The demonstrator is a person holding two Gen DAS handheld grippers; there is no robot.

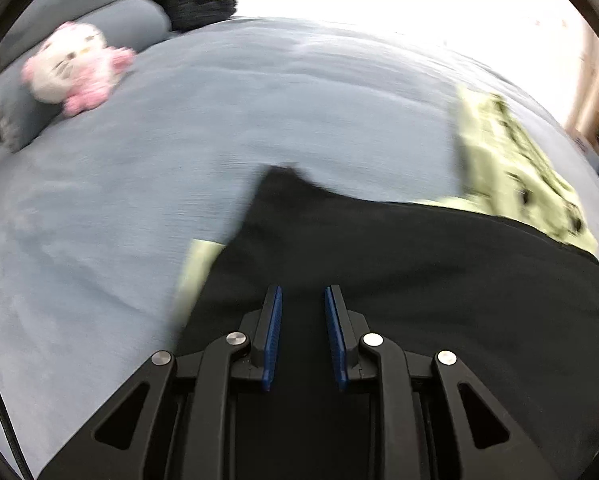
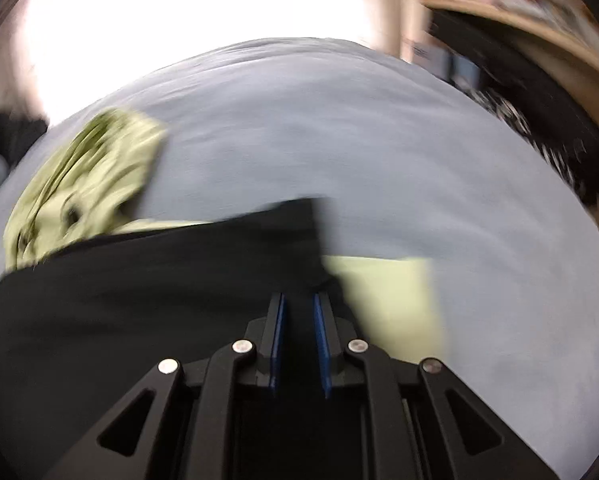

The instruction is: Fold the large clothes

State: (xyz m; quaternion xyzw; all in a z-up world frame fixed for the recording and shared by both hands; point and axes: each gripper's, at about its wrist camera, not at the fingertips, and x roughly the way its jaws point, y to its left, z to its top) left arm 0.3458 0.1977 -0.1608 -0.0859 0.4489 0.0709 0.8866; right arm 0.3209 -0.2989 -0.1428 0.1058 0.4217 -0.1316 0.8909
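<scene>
We had the black garment (image 1: 379, 264) on the gray bed (image 1: 179, 140), over a green cloth (image 2: 87, 176). Left gripper (image 1: 303, 300) and right gripper (image 2: 298, 304) stood narrowly apart over its near edge; grip unclear. Folding looked early, most remained.

The grey-blue bed cover (image 1: 227, 128) lies bare and unobstructed across the middle and far side in both wrist views, giving open passage ahead of either tongs. Obstacles: a black garment (image 1: 399, 264) spread over the near edge, with a pale green patterned cloth (image 1: 511, 160) partly beneath it and bunched beyond it between the two views. At the left margin a pink-and-white plush cat toy (image 1: 73, 68) leans on a grey-blue pillow (image 1: 131, 24); at the right margin a black speckled fabric heap (image 2: 547, 136) and a wooden shelf (image 2: 539, 36) close off the bedside.
</scene>
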